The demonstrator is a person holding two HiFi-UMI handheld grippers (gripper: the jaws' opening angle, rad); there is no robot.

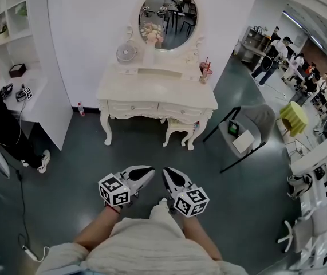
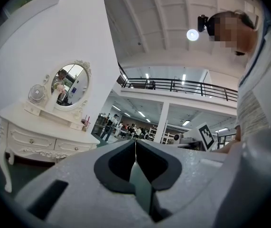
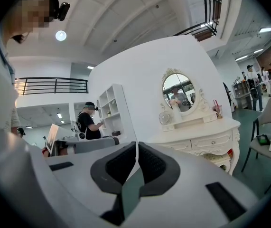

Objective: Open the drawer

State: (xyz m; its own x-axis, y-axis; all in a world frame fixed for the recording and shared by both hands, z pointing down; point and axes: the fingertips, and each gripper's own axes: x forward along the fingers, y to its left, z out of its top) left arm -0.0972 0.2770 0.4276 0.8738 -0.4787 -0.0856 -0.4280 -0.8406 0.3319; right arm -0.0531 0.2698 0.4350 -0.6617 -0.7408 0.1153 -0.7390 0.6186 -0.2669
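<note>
A white dressing table (image 1: 157,90) is standing against the wall, well ahead of the person. Its two drawers (image 1: 132,106) are sitting flush in its front, side by side and shut. They are lying well apart from both grippers, ahead of the fingertips. The left gripper (image 1: 148,171) and the right gripper (image 1: 168,173) are hovering next to each other over the dark floor (image 1: 66,176), pointing toward the table. Each gripper's fingers (image 3: 121,167) are pressing together, tip to tip, with nothing between them.
</note>
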